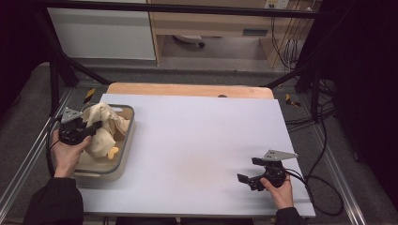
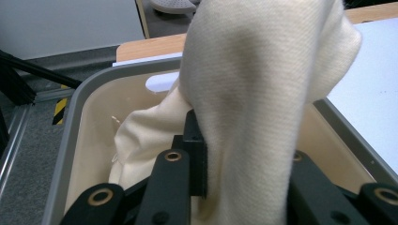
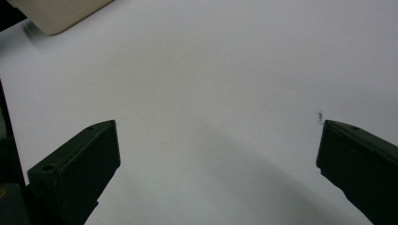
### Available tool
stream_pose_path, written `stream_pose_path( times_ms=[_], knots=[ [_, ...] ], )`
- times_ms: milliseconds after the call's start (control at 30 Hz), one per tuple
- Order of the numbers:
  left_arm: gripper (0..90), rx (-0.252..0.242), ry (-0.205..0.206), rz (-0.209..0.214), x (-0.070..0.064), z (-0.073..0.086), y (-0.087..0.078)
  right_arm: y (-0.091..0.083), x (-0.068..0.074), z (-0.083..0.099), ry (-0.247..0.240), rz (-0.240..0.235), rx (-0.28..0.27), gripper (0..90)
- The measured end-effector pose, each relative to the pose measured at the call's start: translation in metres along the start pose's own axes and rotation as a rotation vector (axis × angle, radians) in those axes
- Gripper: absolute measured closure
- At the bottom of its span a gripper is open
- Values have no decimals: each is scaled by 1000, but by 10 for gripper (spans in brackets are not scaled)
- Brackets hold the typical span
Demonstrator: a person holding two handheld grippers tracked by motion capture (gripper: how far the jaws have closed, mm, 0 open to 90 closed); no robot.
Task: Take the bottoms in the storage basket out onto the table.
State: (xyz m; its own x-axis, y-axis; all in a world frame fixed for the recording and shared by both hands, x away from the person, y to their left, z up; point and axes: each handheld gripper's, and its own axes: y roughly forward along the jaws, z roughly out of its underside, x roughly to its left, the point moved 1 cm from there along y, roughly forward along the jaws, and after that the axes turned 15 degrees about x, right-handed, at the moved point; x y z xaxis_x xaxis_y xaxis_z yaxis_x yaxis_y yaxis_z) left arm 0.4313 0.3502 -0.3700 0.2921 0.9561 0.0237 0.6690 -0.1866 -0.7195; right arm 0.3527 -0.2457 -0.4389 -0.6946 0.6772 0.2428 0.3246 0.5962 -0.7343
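Observation:
A cream cloth lies bunched in a beige bin with a grey rim at the table's left edge. My left gripper reaches into the bin and is shut on the cloth. In the left gripper view a thick fold of the cloth rises between the black jaws and drapes over them, above the bin's inner wall. My right gripper rests low over the white table near the front right, open, with nothing between its fingers. In the right gripper view its jaws stand wide apart over the bare white surface.
A white sheet covers the table, with a wooden edge at the back. A small yellow patch shows in the bin beside the cloth. The bin's corner appears far off in the right gripper view. Cables trail off the right side.

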Motion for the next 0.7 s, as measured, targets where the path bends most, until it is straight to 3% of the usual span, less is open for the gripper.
stream_pose_path(
  times_ms=[700],
  knots=[
    [745,-49,-4,13,1,-2,-17,0,0,0,2,0,0,4]
  ],
)
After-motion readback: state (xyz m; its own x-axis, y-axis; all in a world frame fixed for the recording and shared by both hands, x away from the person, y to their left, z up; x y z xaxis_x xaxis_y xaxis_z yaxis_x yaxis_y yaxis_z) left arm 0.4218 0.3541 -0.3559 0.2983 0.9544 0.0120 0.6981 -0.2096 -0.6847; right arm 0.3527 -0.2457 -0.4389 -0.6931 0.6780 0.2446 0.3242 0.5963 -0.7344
